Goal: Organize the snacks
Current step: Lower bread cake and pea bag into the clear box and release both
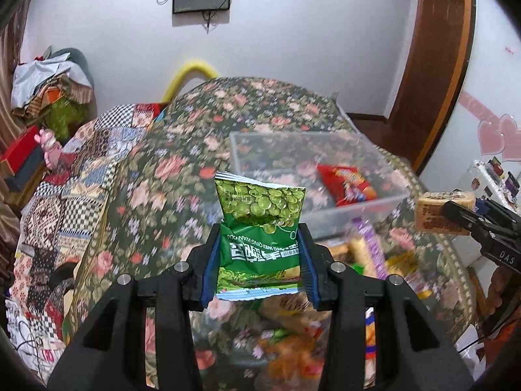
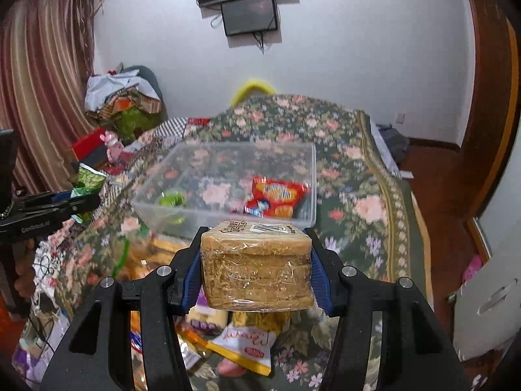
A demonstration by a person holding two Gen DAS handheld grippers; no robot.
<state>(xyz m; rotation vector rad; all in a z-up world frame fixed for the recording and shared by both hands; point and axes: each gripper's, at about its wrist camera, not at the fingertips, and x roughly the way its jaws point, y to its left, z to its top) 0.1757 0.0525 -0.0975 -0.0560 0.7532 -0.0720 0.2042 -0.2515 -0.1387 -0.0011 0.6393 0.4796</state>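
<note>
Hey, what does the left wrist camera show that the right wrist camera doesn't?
Only the left wrist view shows the front of the green pea packet clamped in the left gripper, plus pink heart stickers on the wall.

Only the right wrist view shows the wrapped biscuit block close up in the right gripper, a small green item inside the clear box, and the striped curtain.

Both show the clear box with the red snack bag inside, the floral cloth, loose snacks below the grippers, and each other's gripper.
</note>
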